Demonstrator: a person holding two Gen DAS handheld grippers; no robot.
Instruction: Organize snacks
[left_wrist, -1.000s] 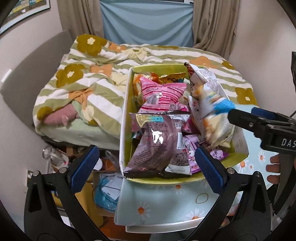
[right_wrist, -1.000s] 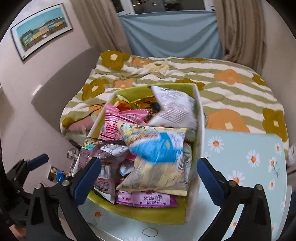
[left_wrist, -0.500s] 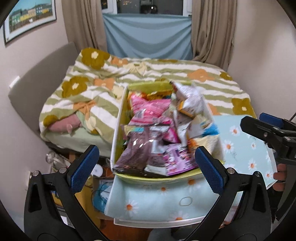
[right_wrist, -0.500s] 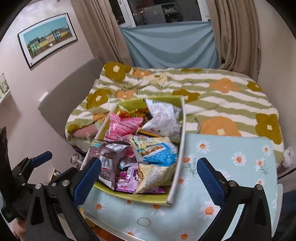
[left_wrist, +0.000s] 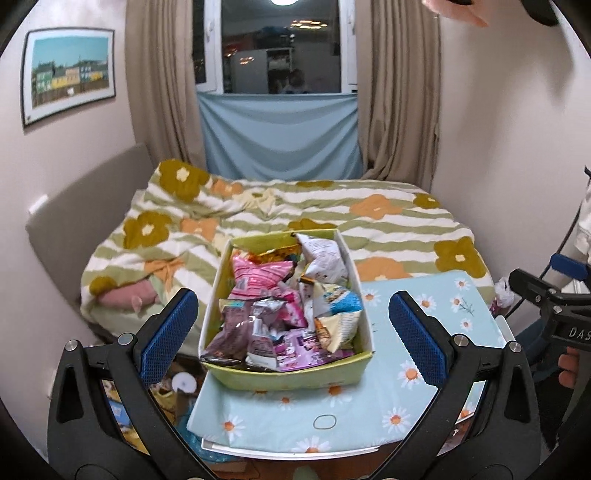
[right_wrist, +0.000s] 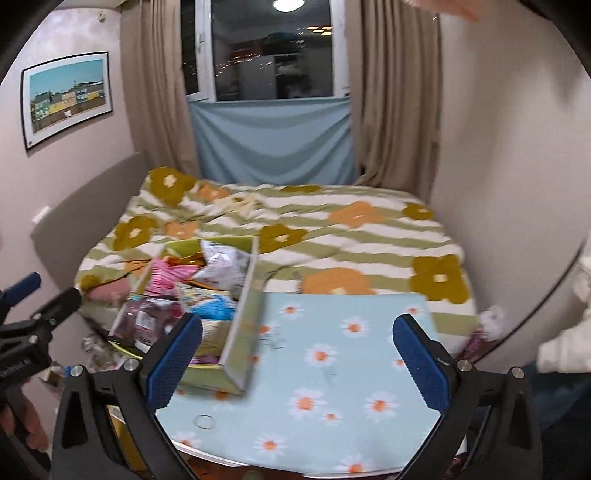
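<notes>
Yellow-green box (left_wrist: 295, 376) apparently snack-filled

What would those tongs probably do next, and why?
Probably nothing more than a final pull-back: both tongs, left and right, are open and empty, and every snack packet visible sits inside the green box on the daisy-print table.

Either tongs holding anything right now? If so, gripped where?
Nothing held. Left tongs and right tongs are both open and empty; the snacks sit in the box.
</notes>
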